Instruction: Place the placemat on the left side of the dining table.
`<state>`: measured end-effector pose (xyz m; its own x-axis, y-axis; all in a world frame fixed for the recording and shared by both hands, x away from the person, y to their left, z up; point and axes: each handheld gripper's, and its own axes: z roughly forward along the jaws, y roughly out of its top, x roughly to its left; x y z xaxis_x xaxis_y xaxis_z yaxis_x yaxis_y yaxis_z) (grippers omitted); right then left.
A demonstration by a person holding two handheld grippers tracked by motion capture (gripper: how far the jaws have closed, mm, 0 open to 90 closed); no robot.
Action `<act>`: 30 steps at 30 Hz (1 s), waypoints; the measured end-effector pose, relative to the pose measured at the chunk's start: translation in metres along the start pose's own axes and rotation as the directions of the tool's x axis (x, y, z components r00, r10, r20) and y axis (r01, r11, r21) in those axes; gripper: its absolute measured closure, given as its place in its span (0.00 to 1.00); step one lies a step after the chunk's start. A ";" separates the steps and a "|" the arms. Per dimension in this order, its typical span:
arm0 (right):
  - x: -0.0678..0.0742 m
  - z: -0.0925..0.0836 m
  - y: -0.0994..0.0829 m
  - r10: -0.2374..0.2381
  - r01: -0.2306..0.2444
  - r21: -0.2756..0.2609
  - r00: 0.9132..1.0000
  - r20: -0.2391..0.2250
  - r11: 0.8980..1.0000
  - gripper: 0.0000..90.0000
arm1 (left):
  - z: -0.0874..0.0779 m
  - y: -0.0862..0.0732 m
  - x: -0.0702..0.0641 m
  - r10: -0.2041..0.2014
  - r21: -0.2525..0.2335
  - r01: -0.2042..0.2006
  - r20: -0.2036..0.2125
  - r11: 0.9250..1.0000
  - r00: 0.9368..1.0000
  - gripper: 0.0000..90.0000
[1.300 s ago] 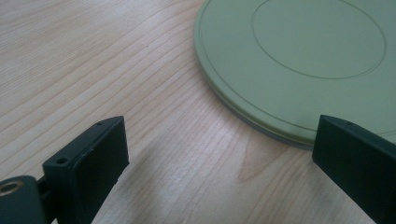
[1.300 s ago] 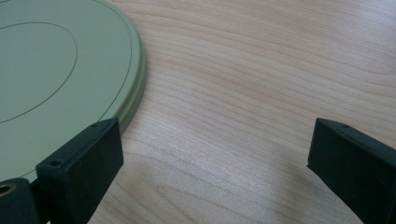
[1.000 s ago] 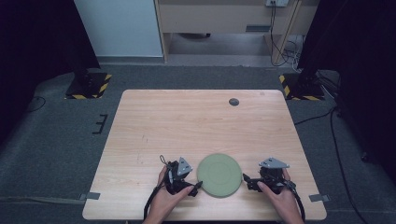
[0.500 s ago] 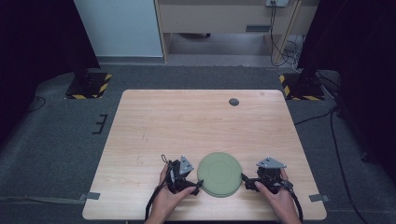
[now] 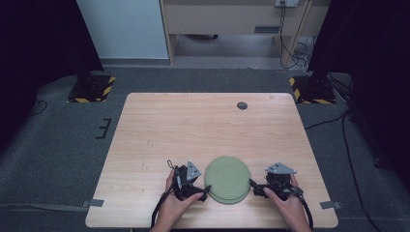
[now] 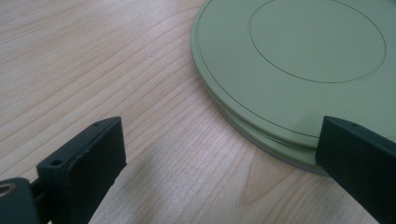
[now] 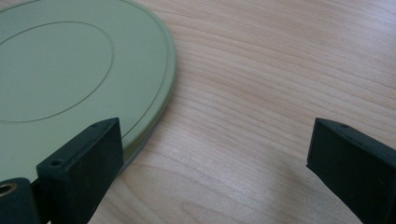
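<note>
My left gripper and right gripper gape wide, empty, flanking the green plate at the table's near edge. Its thin rim could slip under a jaw and skid away.

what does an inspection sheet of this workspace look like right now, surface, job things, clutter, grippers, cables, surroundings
surface: light wooden table, grain visible, no spills seen
job's things: round green plate lying flat near the person's edge, between the two grippers; the left gripper view shows a second rim under it, perhaps a stack
clutter: small dark round spot near the far edge; otherwise nothing seen
grippers: left gripper open at the plate's left rim, one jaw over the rim; right gripper open at the plate's right rim; neither closed on it
cables: a black cable trails from the left gripper toward the person; more cables on the floor beyond the table
surroundings: grey floor, yellow-black striped bases at both far corners, wooden furniture behind
</note>
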<state>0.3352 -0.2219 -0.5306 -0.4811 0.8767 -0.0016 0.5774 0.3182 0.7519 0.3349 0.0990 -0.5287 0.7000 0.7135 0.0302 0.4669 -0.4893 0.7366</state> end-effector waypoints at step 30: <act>0.001 0.004 0.002 0.008 -0.008 -0.003 1.000 0.010 1.000 0.03 | 0.004 0.004 0.003 -0.008 -0.011 0.008 -0.024 1.000 1.000 0.01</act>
<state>0.3385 -0.2186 -0.5314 -0.4697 0.8828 -0.0026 0.5794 0.3105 0.7536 0.3413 0.0970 -0.5287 0.6833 0.7290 0.0405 0.4662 -0.4783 0.7442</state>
